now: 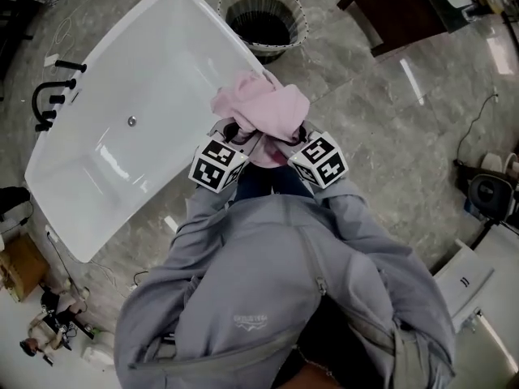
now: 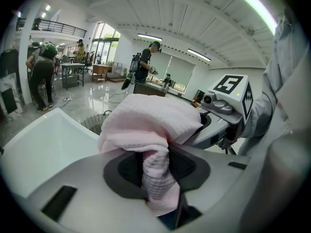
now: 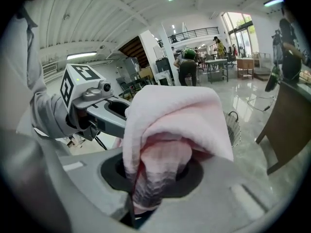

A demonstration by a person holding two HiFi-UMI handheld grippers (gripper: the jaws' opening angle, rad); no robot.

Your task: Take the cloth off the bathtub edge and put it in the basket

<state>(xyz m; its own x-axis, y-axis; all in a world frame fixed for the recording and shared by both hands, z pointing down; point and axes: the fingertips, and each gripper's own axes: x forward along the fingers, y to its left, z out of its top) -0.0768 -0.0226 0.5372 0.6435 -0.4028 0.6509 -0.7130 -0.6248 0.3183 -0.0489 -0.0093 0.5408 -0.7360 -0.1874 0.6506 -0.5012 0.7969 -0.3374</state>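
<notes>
A pink waffle-weave cloth (image 1: 261, 110) is bunched up and held in the air over the near rim of the white bathtub (image 1: 122, 136). My left gripper (image 1: 236, 134) and right gripper (image 1: 290, 138) sit side by side under it, each shut on a fold. In the left gripper view the cloth (image 2: 150, 125) is pinched between the dark pads (image 2: 127, 168) and spills over them. In the right gripper view a thick wad of cloth (image 3: 165, 154) fills the jaws. The round wire basket (image 1: 263, 16) with a dark liner stands on the floor past the tub's far corner.
A black faucet (image 1: 50, 97) is mounted at the tub's left end. A dark wooden cabinet (image 1: 397, 6) stands to the right of the basket. Equipment and cables (image 1: 486, 189) lie at the right edge. People (image 2: 43, 74) stand far off in the hall.
</notes>
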